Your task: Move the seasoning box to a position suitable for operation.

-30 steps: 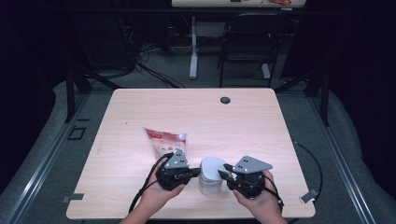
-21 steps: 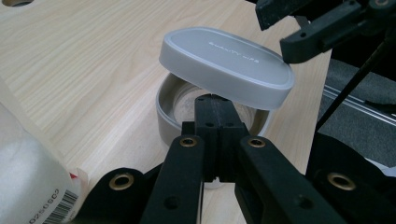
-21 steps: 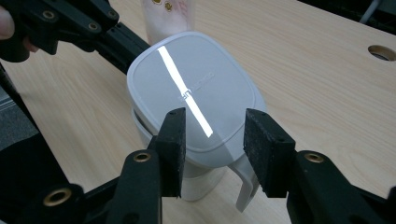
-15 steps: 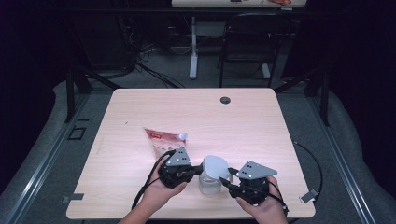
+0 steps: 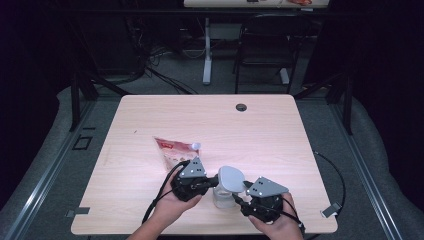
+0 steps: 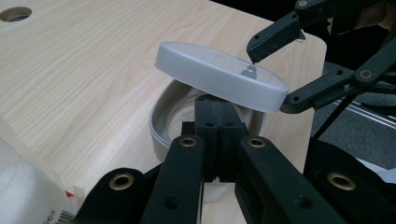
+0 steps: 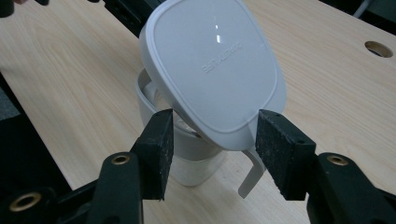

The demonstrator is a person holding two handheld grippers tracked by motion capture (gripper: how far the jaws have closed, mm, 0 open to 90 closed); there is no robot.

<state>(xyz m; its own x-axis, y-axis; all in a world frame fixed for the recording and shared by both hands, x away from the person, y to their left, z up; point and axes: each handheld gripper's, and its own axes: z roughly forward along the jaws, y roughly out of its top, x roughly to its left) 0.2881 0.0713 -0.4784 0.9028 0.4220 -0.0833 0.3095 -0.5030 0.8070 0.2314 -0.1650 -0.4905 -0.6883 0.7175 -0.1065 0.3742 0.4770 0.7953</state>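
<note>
1. Lid (image 7: 212, 65) first: the white lid now sits tilted over the open white container (image 6: 163, 119), one edge lifted and the mouth half uncovered. In the earlier high views it lay lower and flatter on the container.

2. Your right gripper (image 7: 214, 149) has just been opening. Its jaws now stand wide on either side of the lid's near edge, pads (image 7: 159, 144) clear of it, so you are holding nothing there.

3. Your left gripper (image 6: 218, 135) is shut on the container's near wall, one jaw inside the rim, and it steadies the container as before.

4. Container and lid sit near the front edge of the wooden table (image 5: 280, 135), between your two hands, with the red-and-white pouch (image 5: 172, 150) just behind your left gripper.

5. Judging from this, the lid is loosened but not removed. It seems to rest on the rim and on your left jaw, so it could slide off.

6. Next, you would likely re-grip the lid by its edge and carry it clear.
</note>
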